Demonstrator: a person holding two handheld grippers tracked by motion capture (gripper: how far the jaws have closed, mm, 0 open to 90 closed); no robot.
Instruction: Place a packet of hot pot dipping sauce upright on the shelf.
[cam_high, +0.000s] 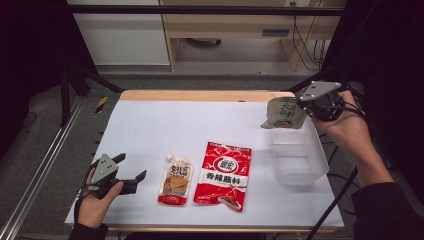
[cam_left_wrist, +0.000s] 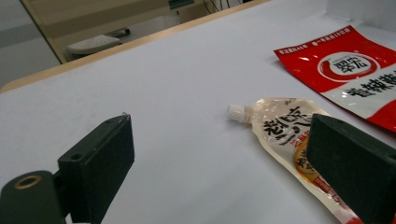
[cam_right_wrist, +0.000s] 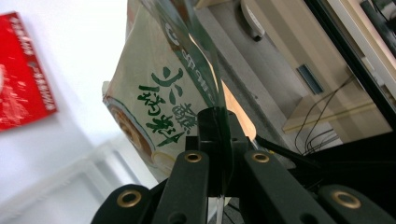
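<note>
Holding pale sauce packet pinched in right claw above clear tub, left claw wide; lower, release next.

A spouted sauce pouch lies flat near the desk's front edge, just left of a red seasoning packet. Beyond the far edge stands a wooden cabinet.

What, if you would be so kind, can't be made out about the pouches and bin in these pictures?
- Beige pouch: one edge hidden inside the right gripper, right gripper view.
- Spouted pouch: lower end behind a jaw, left gripper view.
- Clear bin: contents unclear through glare, high view.
</note>
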